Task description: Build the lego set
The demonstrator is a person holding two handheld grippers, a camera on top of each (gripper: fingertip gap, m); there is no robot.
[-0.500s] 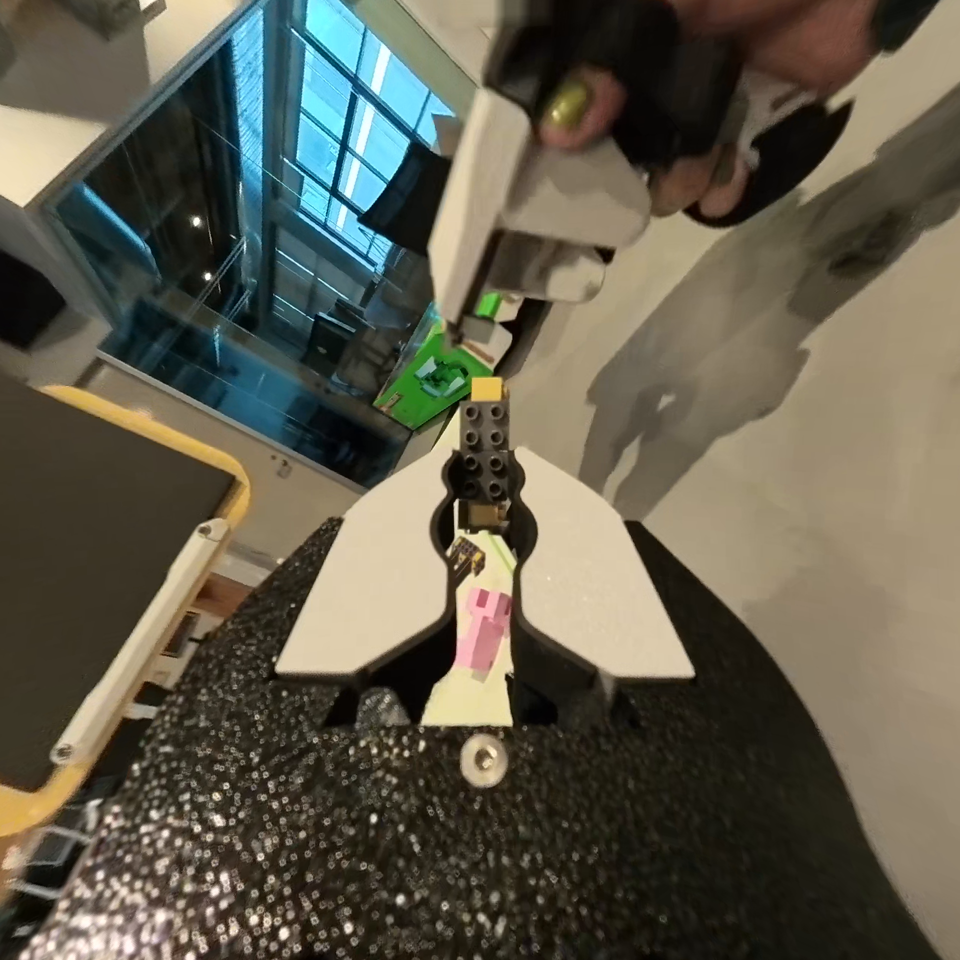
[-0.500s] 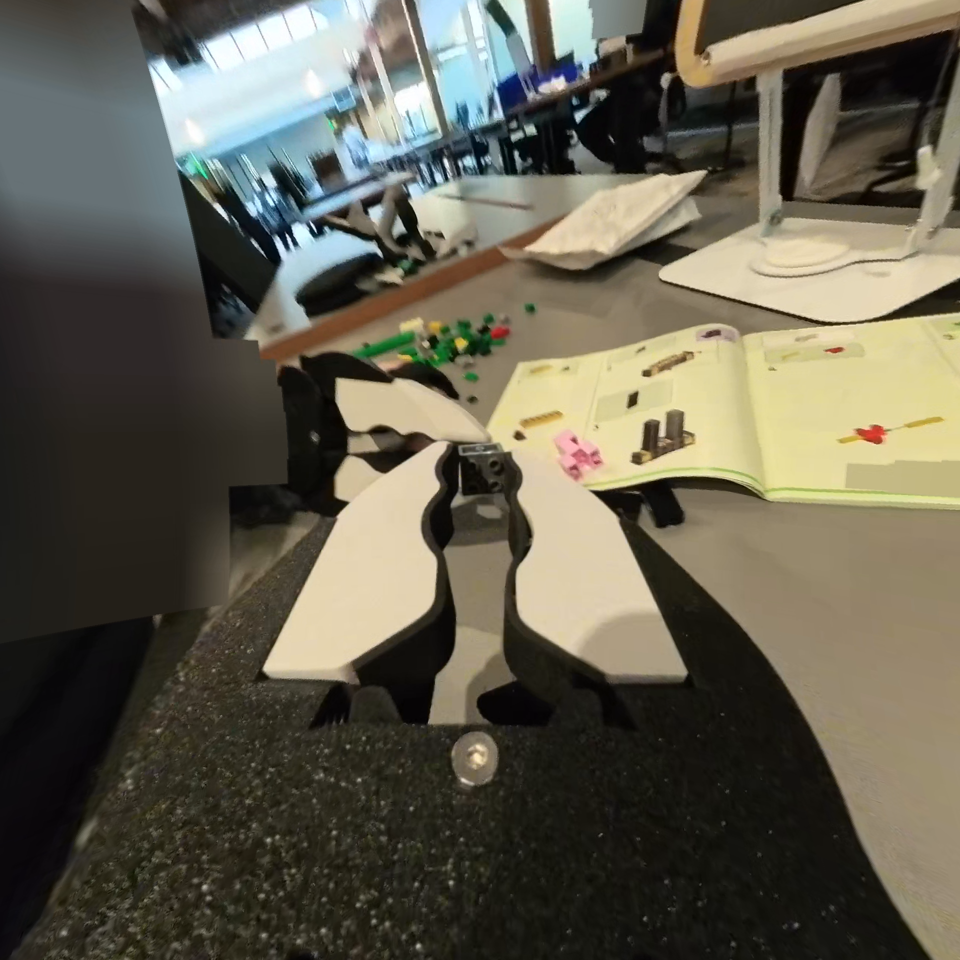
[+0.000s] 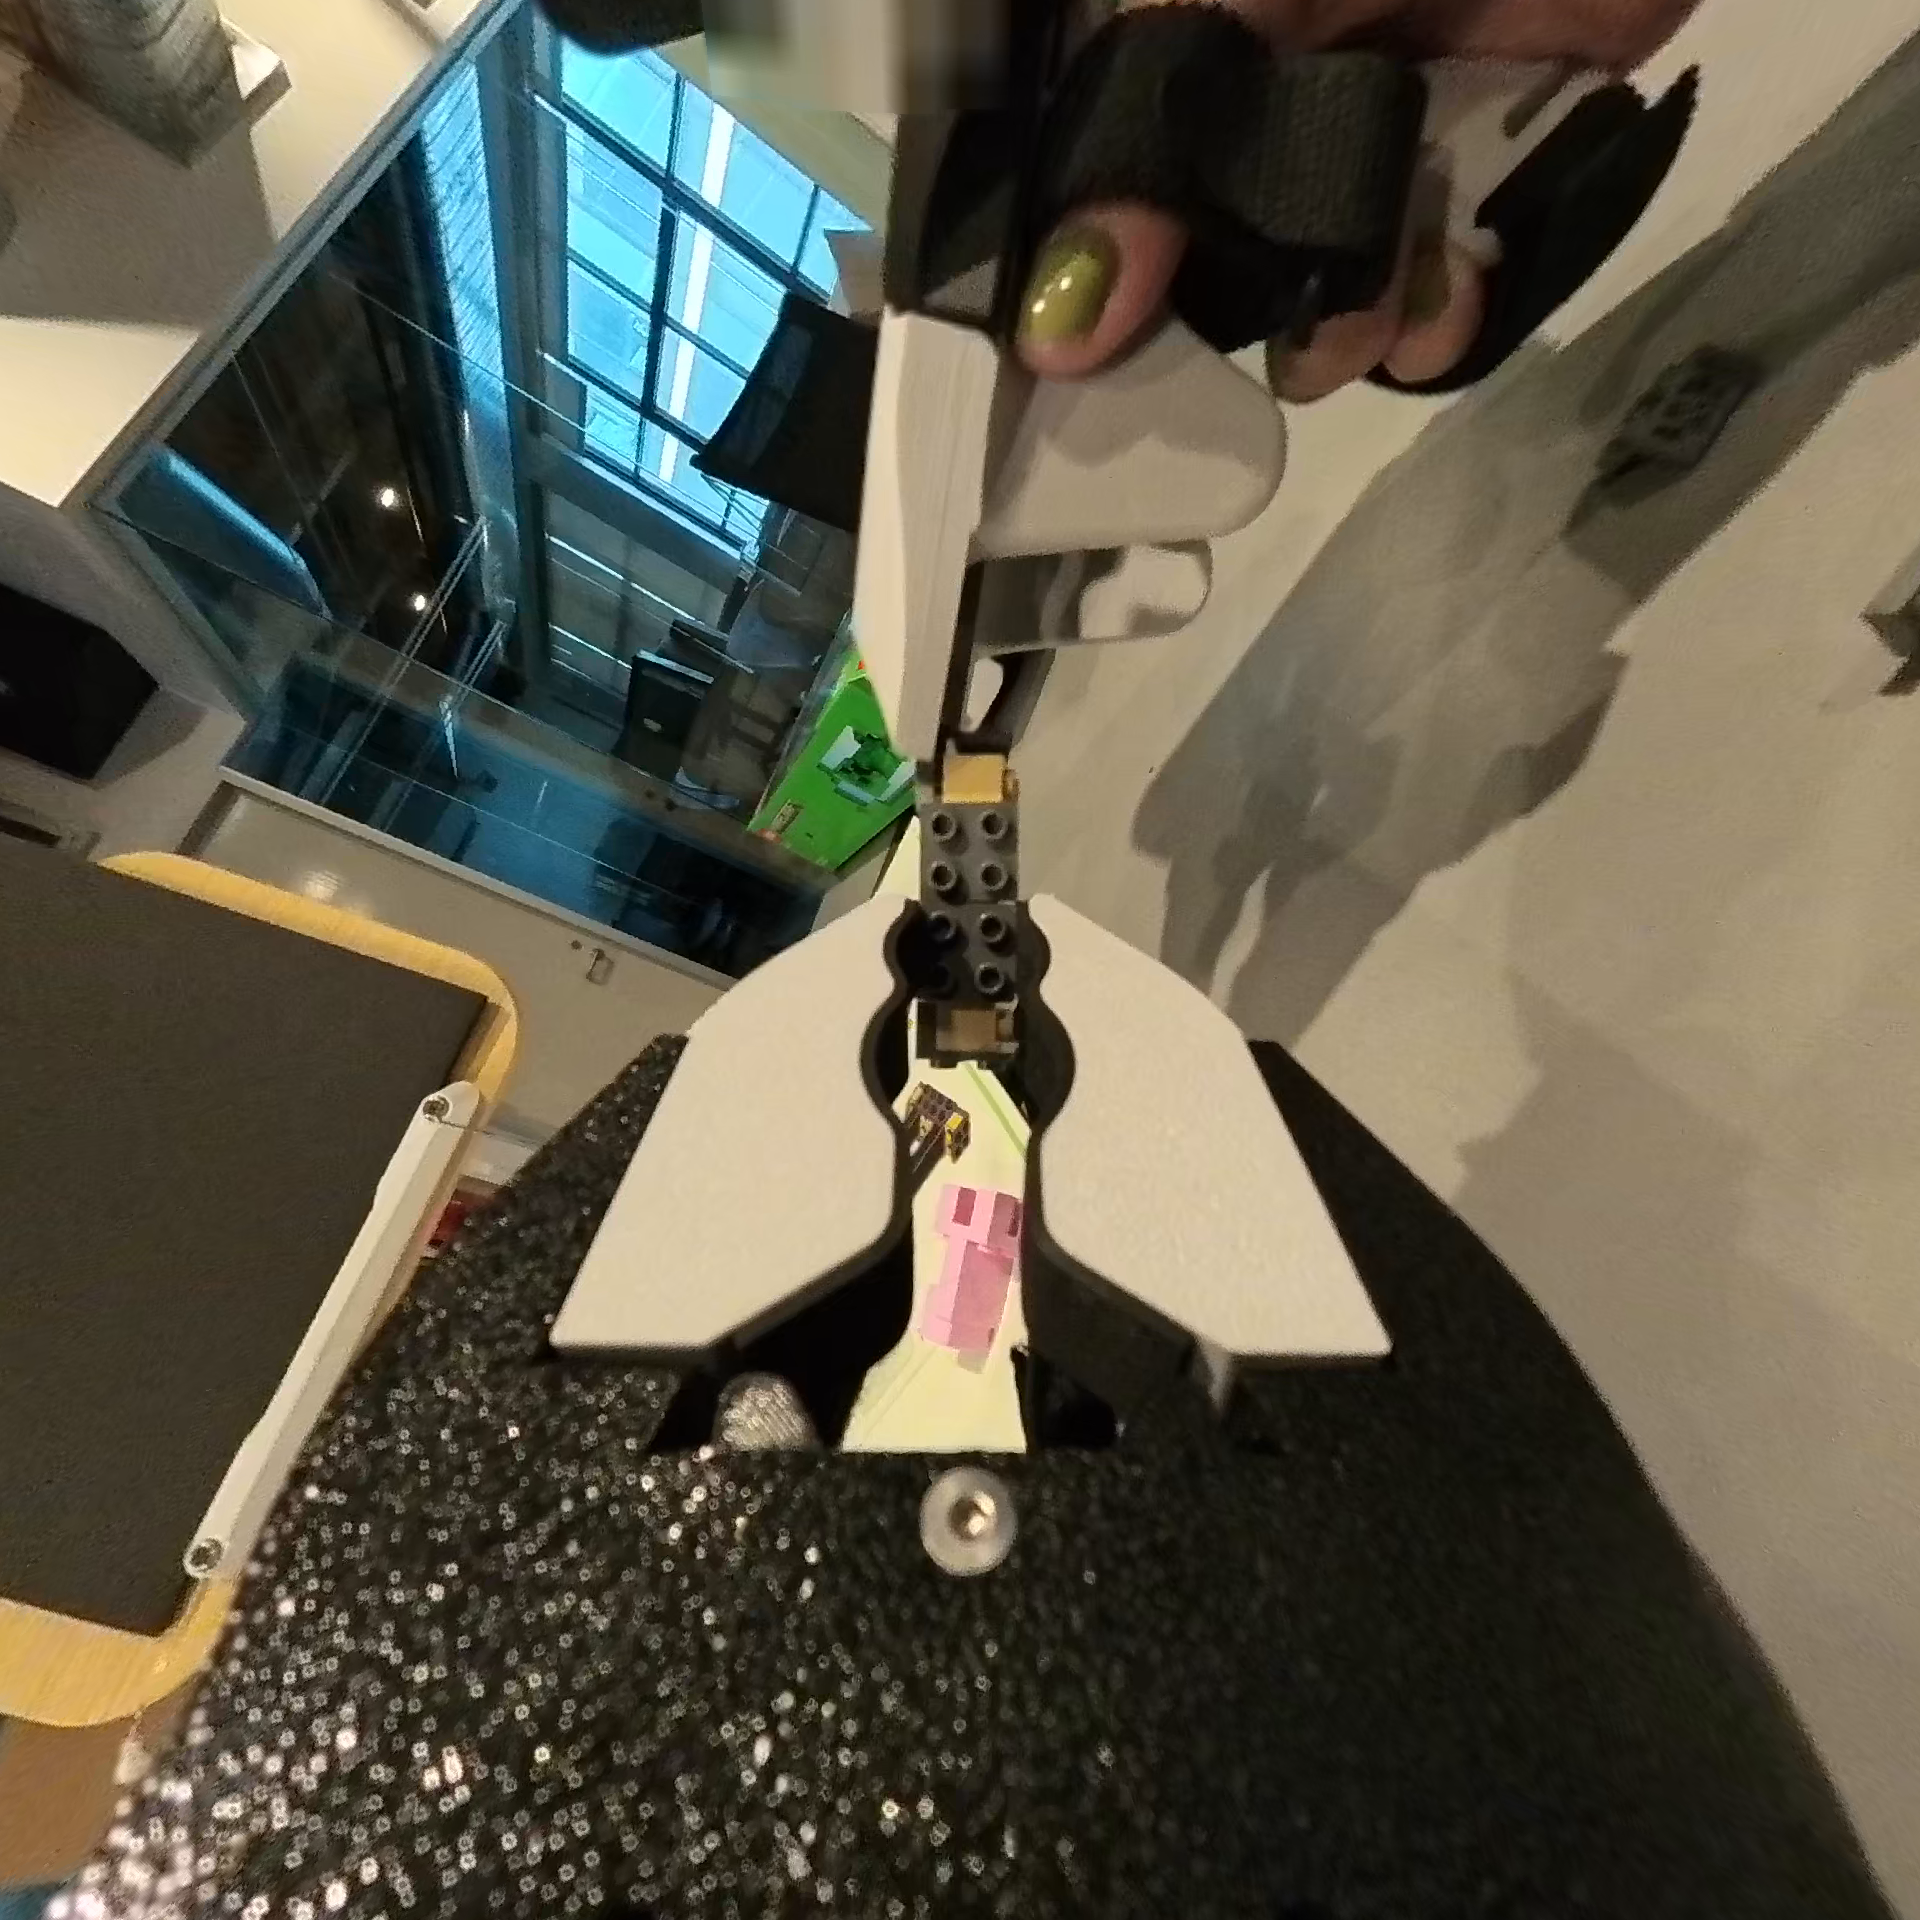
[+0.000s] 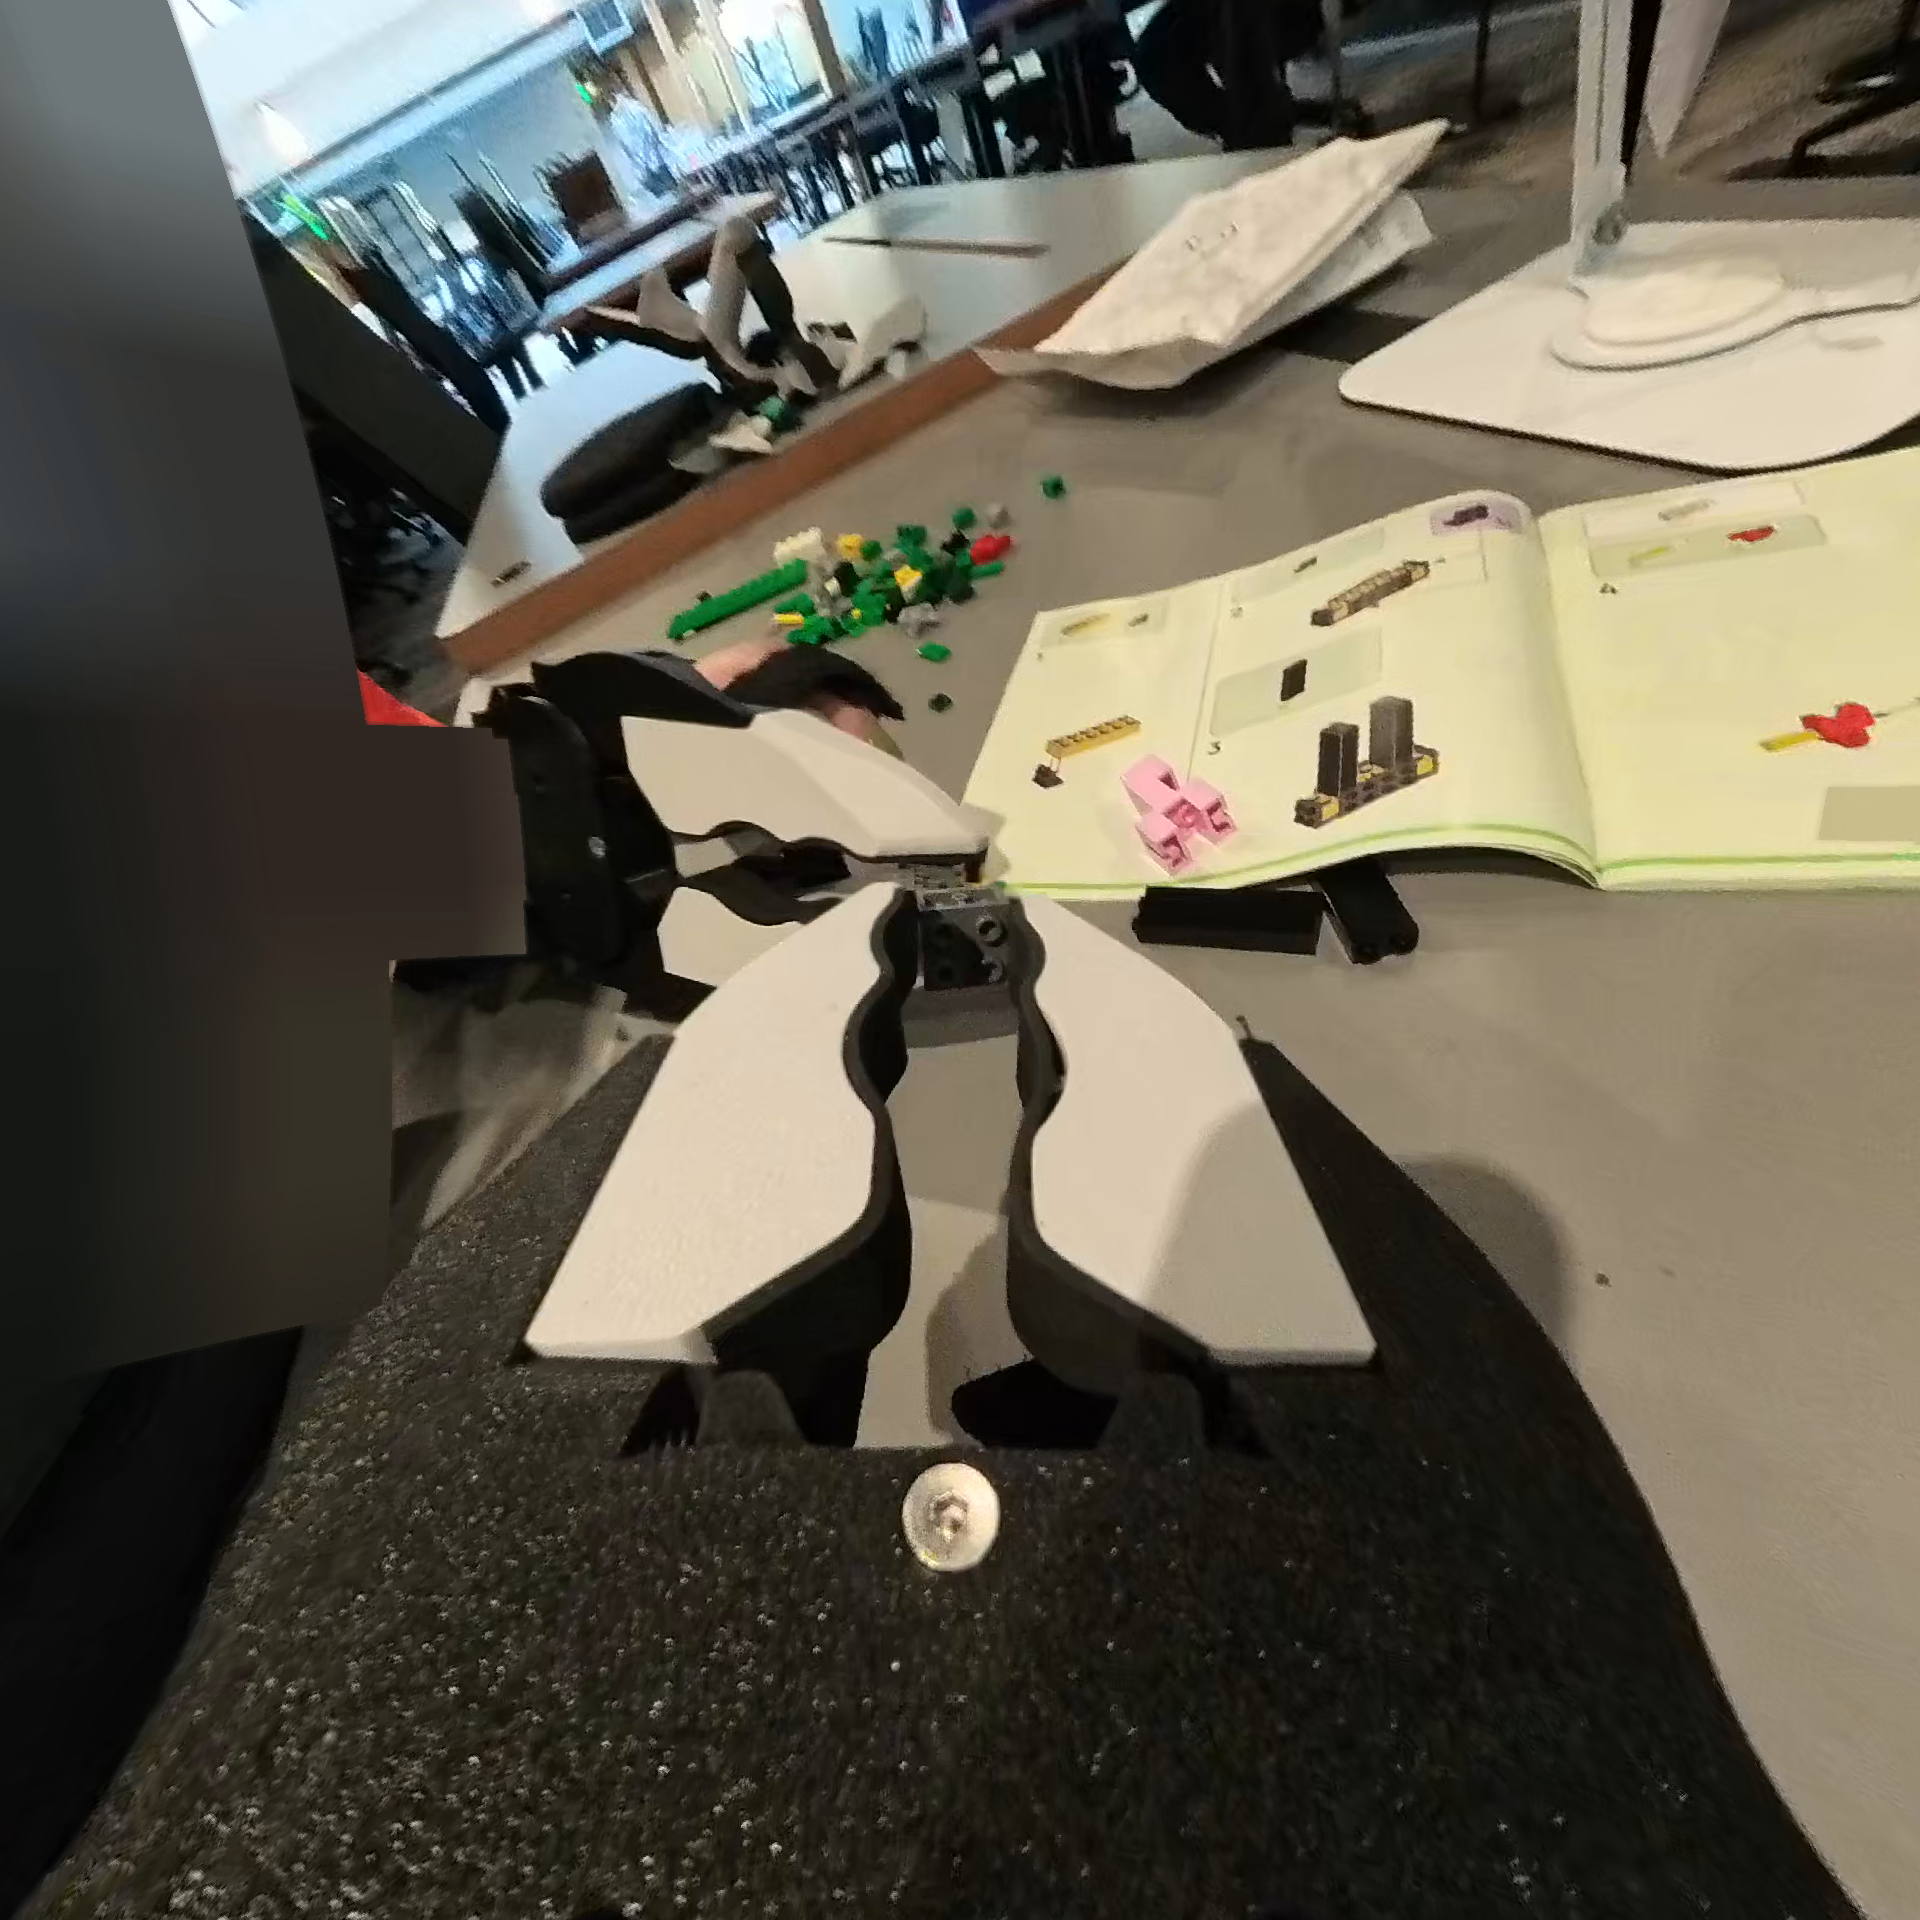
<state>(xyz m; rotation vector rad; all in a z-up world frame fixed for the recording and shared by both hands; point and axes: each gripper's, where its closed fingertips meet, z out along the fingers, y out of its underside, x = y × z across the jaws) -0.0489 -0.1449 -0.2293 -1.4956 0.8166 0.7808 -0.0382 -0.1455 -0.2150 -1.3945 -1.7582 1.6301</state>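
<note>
In the left wrist view my left gripper (image 3: 971,920) is shut on a dark grey studded lego assembly (image 3: 971,862) with tan pieces at both ends. My right gripper (image 3: 951,743) comes down from above, and its tip meets the assembly's far tan end. In the right wrist view my right gripper (image 4: 961,925) is shut on a small dark grey brick (image 4: 961,940). The left gripper (image 4: 971,857) comes in from the left, and its tips sit right against that brick. Both are held above the grey table (image 4: 1558,1143).
An open instruction booklet (image 4: 1455,707) lies ahead with a pink lego pig (image 4: 1174,816) on it and black bricks (image 4: 1278,920) at its front edge. A pile of loose bricks (image 4: 883,587) lies farther back. A white stand base (image 4: 1662,364) and a paper bag (image 4: 1226,281) are behind. My two grippers' fingertips are within a few centimetres of each other. The white stand base (image 4: 1662,364) is about equally far from each gripper, around 35 cm.
The two grippers have closed the gap between them. The right gripper's tip now touches the far end of the assembly in the left gripper.
</note>
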